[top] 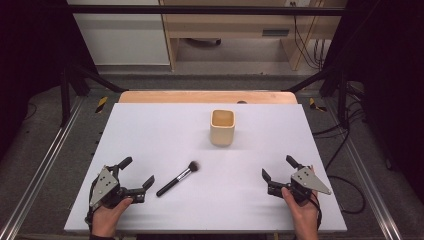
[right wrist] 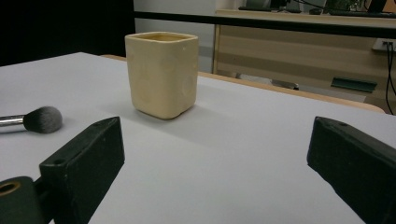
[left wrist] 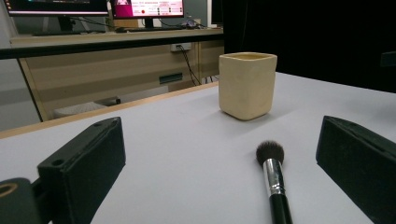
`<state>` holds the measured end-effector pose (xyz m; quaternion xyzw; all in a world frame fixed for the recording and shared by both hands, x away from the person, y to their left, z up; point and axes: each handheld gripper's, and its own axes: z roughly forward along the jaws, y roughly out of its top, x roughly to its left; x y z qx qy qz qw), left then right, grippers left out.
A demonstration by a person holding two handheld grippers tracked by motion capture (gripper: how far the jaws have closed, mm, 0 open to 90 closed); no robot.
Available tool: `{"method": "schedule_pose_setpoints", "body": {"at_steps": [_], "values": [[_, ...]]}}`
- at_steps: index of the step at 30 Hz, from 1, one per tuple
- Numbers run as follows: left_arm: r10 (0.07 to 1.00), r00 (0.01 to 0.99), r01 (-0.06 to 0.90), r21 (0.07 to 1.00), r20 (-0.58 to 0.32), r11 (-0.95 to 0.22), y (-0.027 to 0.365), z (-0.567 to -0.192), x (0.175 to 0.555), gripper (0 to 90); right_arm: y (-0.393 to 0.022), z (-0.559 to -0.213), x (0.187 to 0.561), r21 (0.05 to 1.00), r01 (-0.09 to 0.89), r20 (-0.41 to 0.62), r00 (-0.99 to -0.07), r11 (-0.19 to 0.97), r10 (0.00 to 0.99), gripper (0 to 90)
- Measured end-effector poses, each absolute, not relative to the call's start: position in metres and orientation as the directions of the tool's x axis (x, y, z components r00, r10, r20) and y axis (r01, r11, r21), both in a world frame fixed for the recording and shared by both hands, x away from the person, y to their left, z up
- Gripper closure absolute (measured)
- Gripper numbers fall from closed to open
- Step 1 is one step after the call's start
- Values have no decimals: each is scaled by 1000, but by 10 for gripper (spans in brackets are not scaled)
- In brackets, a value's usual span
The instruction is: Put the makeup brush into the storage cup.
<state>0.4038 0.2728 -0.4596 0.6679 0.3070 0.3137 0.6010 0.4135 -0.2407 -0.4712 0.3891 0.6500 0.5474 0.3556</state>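
A: Nearest us in the high view, at about 7 o'clock on the desk (top: 150, 125), we see the left gripper (top: 136, 172) in a hand (top: 107, 215). Its jaws are spread wide with nothing between them.

B: And at about 5 o'clock we have the right gripper (top: 278, 167), also hand-held (top: 302, 212), jaws spread just as wide, pinching nothing. Both rest low at the desk's near edge, well apart from each other.

A: Just beside the left gripper, toward 3 o'clock of it, lies the brush (top: 178, 178). It lies flat on the desk, black handle toward us, dark bristles pointing away toward 1 o'clock. No jaw touches it.

B: In the left gripper view we see the brush (left wrist: 273, 182) between the two jaws but ahead of them, nearer the right-hand one, bristles toward the cup (left wrist: 247, 84).

A: In the right gripper view only its bristle end (right wrist: 42, 119) comes in, at 9 o'clock.

B: Farther out, near the desk's centre and toward 12 o'clock, stands the cup (top: 222, 127): cream, squarish, upright, open at the top, apart from the brush. The right gripper view has the cup (right wrist: 161, 74) ahead at about 11 o'clock.

A: Beyond the desk, at 12 o'clock, we see wooden furniture (top: 235, 30).
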Motion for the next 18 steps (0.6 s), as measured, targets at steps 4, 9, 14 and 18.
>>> {"method": "schedule_pose_setpoints", "body": {"at_steps": [4,9,14,18], "values": [[786,616,31,996,51,-89,273,-459,403,11,-241,-471,413,988,116,-43,-442,105,896,43],[783,620,31,995,55,-94,272,-459,403,11,-239,-471,413,986,114,-57,-446,120,893,45],[777,627,38,995,50,-95,271,-458,401,11,-239,-472,414,986,116,-57,-441,120,896,46],[760,648,36,994,53,-100,267,-456,396,10,-240,-471,412,986,116,-55,-433,116,900,45]]}}
